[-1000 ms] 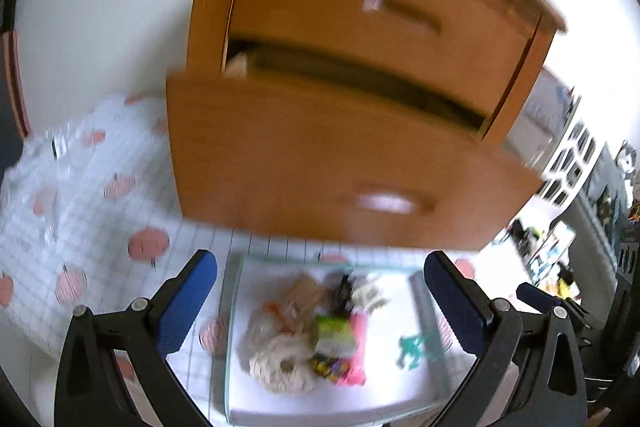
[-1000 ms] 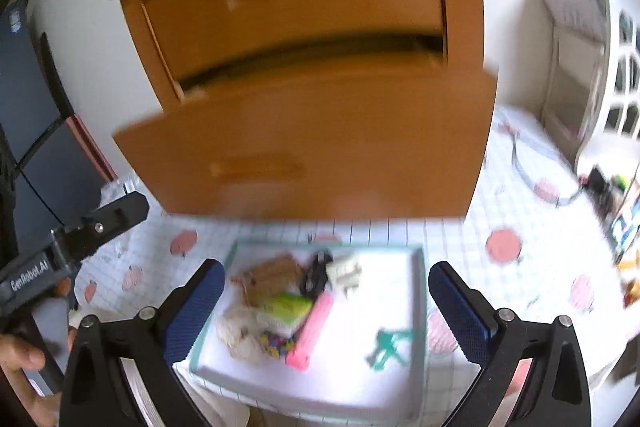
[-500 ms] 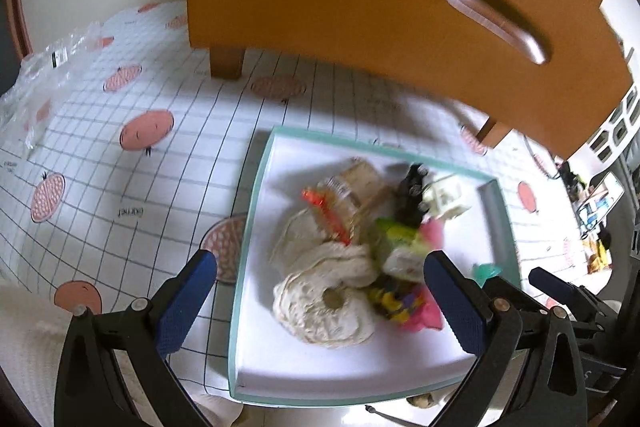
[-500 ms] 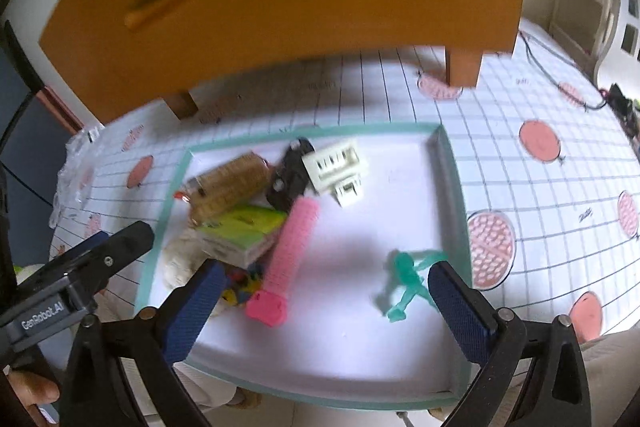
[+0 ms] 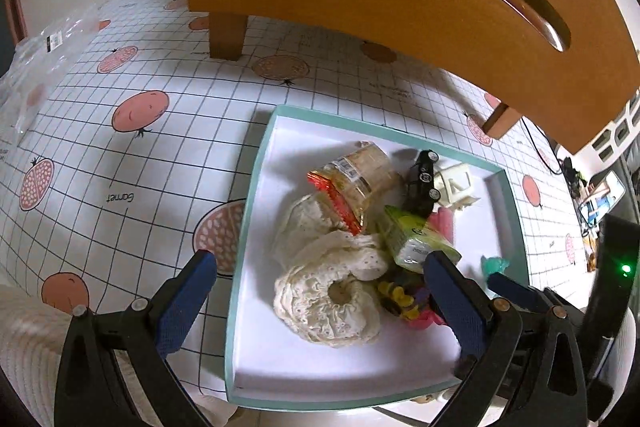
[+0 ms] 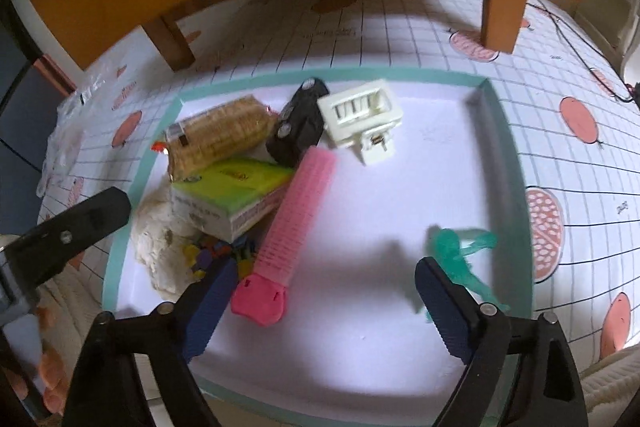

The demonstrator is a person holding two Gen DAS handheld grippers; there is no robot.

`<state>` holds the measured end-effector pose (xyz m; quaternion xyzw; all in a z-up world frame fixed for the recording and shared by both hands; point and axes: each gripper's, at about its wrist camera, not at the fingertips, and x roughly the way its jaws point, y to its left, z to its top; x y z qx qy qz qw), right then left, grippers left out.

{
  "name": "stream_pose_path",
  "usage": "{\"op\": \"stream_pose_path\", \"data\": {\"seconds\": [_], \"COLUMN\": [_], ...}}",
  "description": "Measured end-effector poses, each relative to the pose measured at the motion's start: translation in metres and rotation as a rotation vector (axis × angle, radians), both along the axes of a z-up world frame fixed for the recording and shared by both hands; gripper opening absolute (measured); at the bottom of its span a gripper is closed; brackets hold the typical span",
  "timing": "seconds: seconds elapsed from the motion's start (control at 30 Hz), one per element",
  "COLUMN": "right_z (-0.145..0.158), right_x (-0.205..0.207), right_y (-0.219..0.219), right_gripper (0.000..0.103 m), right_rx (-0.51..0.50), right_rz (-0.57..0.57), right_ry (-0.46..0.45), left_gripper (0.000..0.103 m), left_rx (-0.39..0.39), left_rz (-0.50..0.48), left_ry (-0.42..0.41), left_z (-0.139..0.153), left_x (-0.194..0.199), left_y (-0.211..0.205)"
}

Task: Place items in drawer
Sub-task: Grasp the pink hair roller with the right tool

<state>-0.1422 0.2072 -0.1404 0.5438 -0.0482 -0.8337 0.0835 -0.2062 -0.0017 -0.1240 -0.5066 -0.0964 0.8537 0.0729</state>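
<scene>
Both grippers dropped closer; right gripper (image 6: 320,301) gapes, pink roller (image 6: 294,223) seemingly between.

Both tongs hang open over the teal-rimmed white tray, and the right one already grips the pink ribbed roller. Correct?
Not quite: the right tongs hold nothing. In the right wrist view the pink ribbed roller lies loose in the teal-rimmed white tray. Both tongs, left included, are open.

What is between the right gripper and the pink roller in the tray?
Nothing visible. The right gripper hangs open above the tray, and the pink roller lies on top with its near end bare between the fingers. The green-and-white box leans against the roller's left side.
</scene>
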Motion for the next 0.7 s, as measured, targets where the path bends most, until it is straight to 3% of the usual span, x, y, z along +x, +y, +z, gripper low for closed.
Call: {"op": "stream_pose_path", "data": {"seconds": [0.2,0.33,0.43,0.7], "right_z": [0.001,-0.005,-0.006,-0.008], "right_x": [-0.002,-0.005,-0.004,-0.004], "right_y": [-0.003,-0.007,-0.006,0.007], "right_gripper": [0.076,0.049,0.037,0.028], "right_rx": [-0.028,-0.038,-0.042,-0.047], "right_rz": [0.004,0.008,0.007,-0.031], "right_ry": [0.012,-0.014,-0.015,-0.033], "left_gripper": [0.103,0.103,0.099,0.099], "left_rx": [0.029,0.018,-0.011,-0.007], "left_rz": [-0.036,-0.086,-0.125,-0.170], "left_ry": [0.022,0.035,0.040,0.009], "left_z": [0.006,0.009,0.008,-0.004], "left_x": [0.000,-0.003,-0.005,-0.013], "left_y": [0.009,0.027,0.039,0.053]}}
